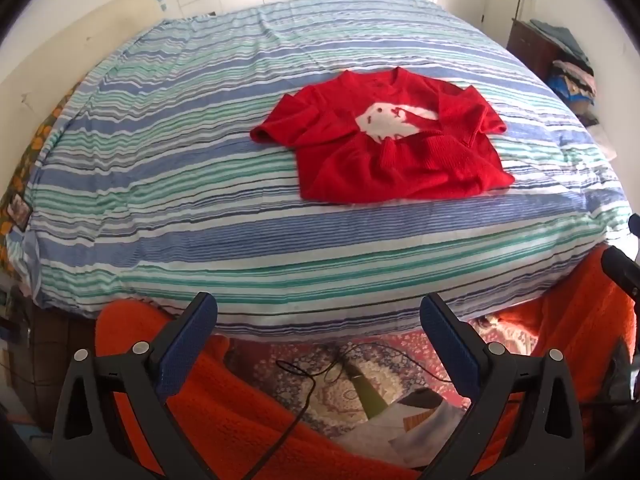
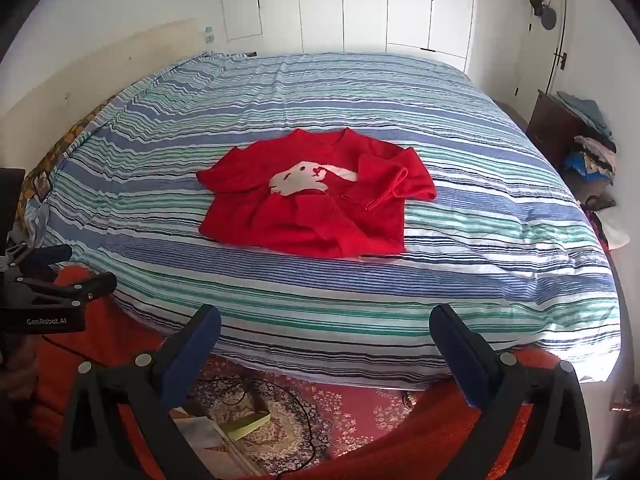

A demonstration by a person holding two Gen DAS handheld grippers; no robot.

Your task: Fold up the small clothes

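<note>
A small red knitted sweater (image 1: 384,140) with a white animal figure on its chest lies on the striped bed cover (image 1: 180,184), front up, neck toward the far side. Both sleeves lie folded across the body. It also shows in the right wrist view (image 2: 312,196). My left gripper (image 1: 318,312) is open and empty, held off the bed's near edge, well short of the sweater. My right gripper (image 2: 324,322) is open and empty, also off the near edge. The left gripper shows at the left of the right wrist view (image 2: 60,268).
The bed cover (image 2: 480,208) has blue, green and white stripes. A patterned rug (image 1: 320,364) with a black cable lies below the near edge. A dark cabinet (image 2: 560,128) piled with clothes stands at the right. White wardrobe doors (image 2: 360,4) line the far wall.
</note>
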